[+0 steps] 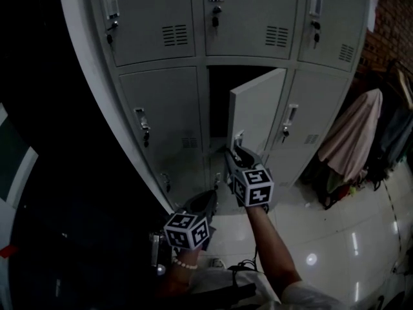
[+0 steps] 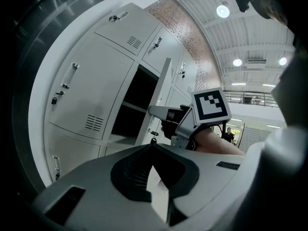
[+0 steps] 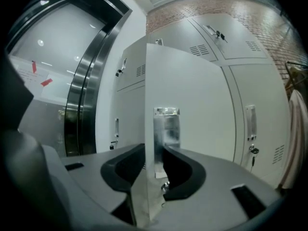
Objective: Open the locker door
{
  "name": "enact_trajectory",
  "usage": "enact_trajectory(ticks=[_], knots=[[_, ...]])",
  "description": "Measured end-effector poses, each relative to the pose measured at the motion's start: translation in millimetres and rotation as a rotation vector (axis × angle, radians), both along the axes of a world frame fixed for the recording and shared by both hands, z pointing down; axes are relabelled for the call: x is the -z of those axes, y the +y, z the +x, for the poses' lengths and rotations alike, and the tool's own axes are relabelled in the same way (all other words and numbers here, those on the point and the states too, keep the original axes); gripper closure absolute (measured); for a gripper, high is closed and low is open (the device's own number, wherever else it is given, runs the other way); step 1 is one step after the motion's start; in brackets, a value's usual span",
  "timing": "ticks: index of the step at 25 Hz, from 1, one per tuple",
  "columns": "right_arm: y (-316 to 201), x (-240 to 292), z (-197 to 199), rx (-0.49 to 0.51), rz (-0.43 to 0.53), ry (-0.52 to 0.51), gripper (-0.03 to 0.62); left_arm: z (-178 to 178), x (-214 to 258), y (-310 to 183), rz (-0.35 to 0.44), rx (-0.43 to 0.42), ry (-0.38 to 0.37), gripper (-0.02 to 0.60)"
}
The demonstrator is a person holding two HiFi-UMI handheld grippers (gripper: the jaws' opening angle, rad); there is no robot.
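Note:
The grey locker door (image 1: 258, 108) in the middle column stands partly swung out from its dark compartment (image 1: 216, 102). My right gripper (image 1: 236, 150) is at the door's free edge by the metal handle (image 1: 239, 139). In the right gripper view the door's edge (image 3: 146, 105) and handle plate (image 3: 166, 129) sit between the jaws, and both pads lie against them. My left gripper (image 1: 208, 201) hangs lower and to the left, away from the lockers, with its tips together and nothing in them (image 2: 153, 146). The left gripper view also shows the right gripper (image 2: 161, 112) at the door (image 2: 162, 93).
Neighbouring locker doors are closed, with keys hanging from their locks (image 1: 143, 129). Clothes (image 1: 352, 141) hang to the right of the lockers before a brick wall. A dark metal-framed panel (image 3: 82, 90) runs along the left. A cable (image 1: 245, 265) lies on the tiled floor.

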State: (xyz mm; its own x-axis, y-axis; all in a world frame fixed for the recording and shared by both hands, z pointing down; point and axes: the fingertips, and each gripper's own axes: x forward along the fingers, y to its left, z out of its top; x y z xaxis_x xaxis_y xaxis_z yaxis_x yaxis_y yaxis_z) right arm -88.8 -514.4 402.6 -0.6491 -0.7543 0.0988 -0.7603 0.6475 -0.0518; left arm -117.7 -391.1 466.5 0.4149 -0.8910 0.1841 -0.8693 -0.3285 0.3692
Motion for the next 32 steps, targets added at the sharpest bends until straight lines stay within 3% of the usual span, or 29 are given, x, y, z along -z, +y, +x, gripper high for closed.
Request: enact_trajectory(ticks=[4, 32], knots=[[7.3, -1.3, 15.5, -0.039, 0.014, 0.031, 0.433, 13.8, -1.0, 3.6, -0.005, -0.037, -0.002, 0.583], [57.0, -1.0, 127.5, -0.245, 0.016, 0.034, 0.435, 78.4, 5.7, 27.5, -0.002, -0.197, 0.001, 0.583]])
